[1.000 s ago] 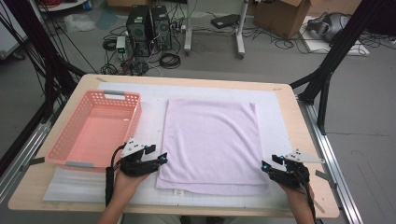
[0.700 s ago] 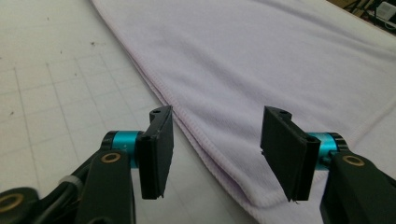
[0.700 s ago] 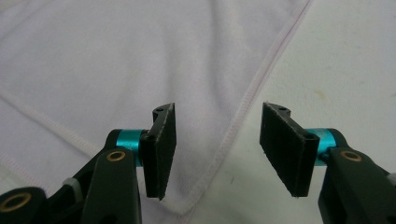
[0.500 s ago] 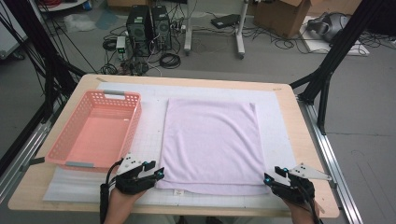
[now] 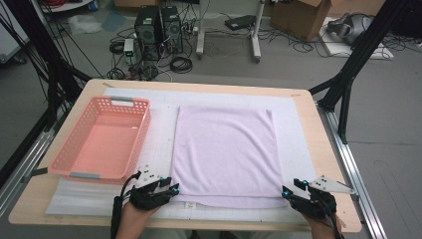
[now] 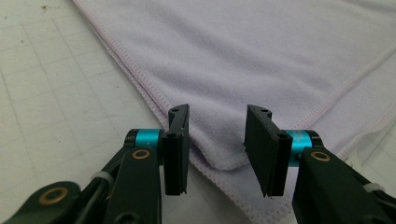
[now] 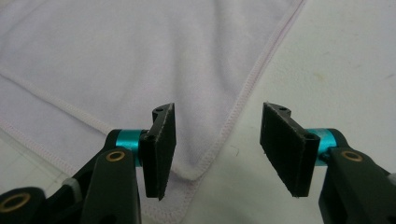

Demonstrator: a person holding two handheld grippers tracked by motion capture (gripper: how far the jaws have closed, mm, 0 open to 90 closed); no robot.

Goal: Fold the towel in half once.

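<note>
Both my hands have drawn back to the towel's [image 5: 225, 154] near corners on the bench [image 5: 323, 149]. Beside the pink basket [image 5: 102, 139], my left claw [image 6: 217, 140] has just been closing, its jaws apart around the near left corner. My right claw [image 7: 217, 144] gapes over the right corner, gripping nothing

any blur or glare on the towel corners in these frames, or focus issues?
High view: soft, even light, no glare, towel slightly coarse. Left gripper view: towel corner and stitching sharp, near jaw bases soft. Right gripper view: corner sharp, weave farther off blurs.
</note>
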